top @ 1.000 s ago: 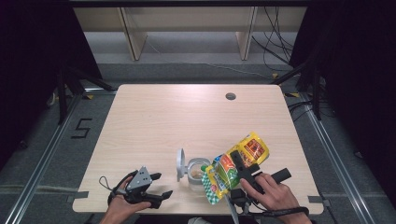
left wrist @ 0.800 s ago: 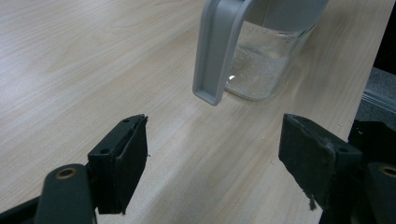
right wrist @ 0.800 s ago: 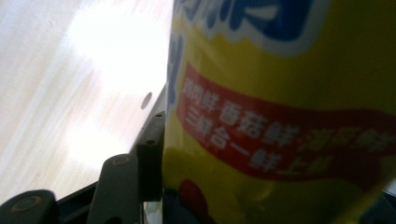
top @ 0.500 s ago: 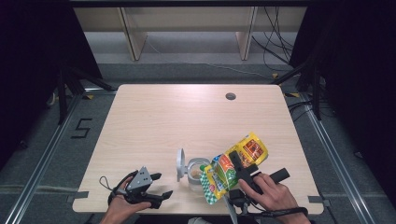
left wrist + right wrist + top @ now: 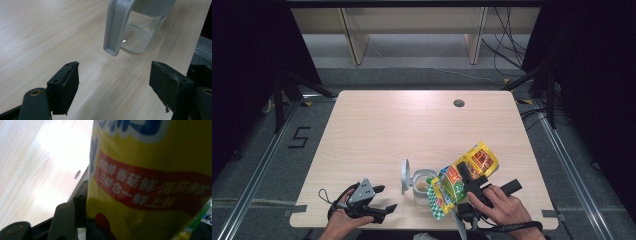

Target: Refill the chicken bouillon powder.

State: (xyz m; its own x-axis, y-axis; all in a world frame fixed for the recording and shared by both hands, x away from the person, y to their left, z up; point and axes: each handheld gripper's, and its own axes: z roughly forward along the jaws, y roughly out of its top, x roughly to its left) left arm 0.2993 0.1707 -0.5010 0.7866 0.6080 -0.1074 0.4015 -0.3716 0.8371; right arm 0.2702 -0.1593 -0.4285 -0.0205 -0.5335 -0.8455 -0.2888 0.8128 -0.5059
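Observation:
A yellow and green seasoning pouch (image 5: 482, 158) is tilted down to the left, its lower end over a glass jar (image 5: 422, 187). My right gripper (image 5: 466, 176) is shut on the pouch near the table's front right edge. In the right gripper view, the pouch (image 5: 150, 170) has a red band of print, and one black finger (image 5: 80, 203) presses its side. The jar's grey flip lid (image 5: 405, 176) stands open to its left. My left gripper (image 5: 387, 197) rests open at the front left, with nothing between its jaws. The left gripper view has the jar (image 5: 142, 35), white grains inside, just beyond my left gripper (image 5: 113, 82).
The wooden table (image 5: 412, 130) has a round cable hole (image 5: 458, 103) at the back right. Pale shelving (image 5: 412, 30) stands behind the table. Dark floor and metal rails run along both sides.

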